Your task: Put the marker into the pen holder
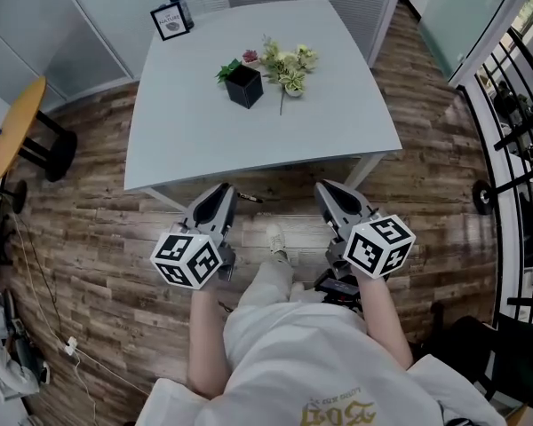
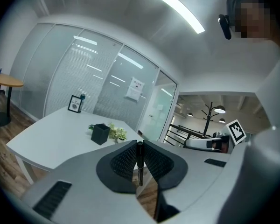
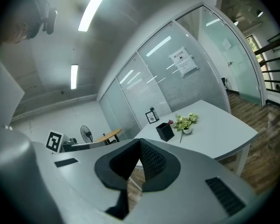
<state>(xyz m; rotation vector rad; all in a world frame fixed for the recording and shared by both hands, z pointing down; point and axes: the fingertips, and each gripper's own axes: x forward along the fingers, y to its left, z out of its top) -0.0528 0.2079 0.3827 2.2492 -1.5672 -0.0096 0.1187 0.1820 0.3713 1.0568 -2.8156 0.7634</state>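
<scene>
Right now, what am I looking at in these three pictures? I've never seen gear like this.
No robot: a person holds a pinching tool, a gripper, in each hand. The head view comes from a camera on the person's head, looking down; each gripper view comes from a camera riding on that tool. The left gripper is shut on a black marker; the right gripper is shut and empty. A pale table carries a black pen holder, flowers and a framed sign.
</scene>
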